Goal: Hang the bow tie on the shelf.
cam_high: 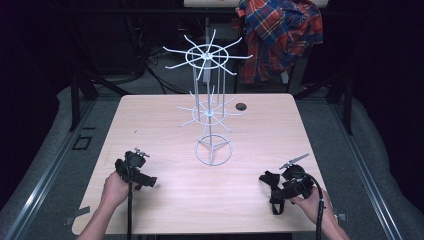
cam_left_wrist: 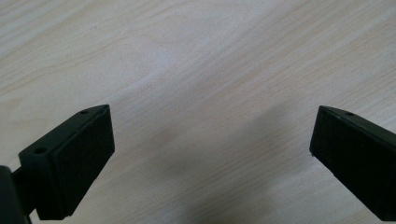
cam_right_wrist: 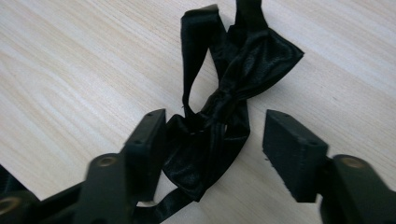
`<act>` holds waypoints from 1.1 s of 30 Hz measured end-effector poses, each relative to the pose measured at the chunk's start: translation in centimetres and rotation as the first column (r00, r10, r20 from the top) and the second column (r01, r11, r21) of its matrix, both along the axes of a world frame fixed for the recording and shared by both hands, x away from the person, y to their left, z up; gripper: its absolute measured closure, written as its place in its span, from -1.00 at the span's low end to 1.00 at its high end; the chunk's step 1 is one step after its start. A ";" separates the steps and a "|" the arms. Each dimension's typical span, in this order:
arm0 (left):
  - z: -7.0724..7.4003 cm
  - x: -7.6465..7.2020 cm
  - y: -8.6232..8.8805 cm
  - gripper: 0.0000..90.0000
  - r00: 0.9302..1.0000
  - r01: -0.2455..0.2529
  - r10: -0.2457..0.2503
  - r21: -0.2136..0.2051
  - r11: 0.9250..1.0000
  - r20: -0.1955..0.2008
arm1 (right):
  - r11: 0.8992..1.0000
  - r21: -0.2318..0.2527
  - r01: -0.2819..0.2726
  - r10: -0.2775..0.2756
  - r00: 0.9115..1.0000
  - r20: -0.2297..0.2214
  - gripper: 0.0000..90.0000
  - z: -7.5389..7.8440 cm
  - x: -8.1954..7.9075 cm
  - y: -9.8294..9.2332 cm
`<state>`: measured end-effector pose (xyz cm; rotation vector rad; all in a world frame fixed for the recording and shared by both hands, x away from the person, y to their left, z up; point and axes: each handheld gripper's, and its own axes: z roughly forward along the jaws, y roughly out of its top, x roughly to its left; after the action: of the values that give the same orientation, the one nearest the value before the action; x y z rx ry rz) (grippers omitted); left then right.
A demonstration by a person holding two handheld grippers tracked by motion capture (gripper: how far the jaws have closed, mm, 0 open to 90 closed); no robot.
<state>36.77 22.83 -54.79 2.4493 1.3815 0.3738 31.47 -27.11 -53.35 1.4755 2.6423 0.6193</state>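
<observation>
Right gripper (cam_right_wrist: 212, 135) half-apart around black bow tie (cam_right_wrist: 224, 107), one wing between jaws, unclamped; left gripper (cam_left_wrist: 212, 154) wide apart over table (cam_left_wrist: 187, 56).

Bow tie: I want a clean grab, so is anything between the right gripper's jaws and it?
Nothing visible. The black bow tie lies on the bare table directly between the right gripper jaws; one wing is against the left jaw, with a gap to the other.
</observation>
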 end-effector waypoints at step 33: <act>-0.2 0.1 -0.1 -1.00 1.000 0.006 -0.006 0.011 1.000 -0.012 | 0.994 -0.108 -0.021 0.031 0.995 0.092 0.70 -0.3 -0.2 0.9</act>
<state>36.82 22.72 -54.98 2.4675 1.3798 0.3671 31.31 -26.20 -53.62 1.3508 2.5839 0.5270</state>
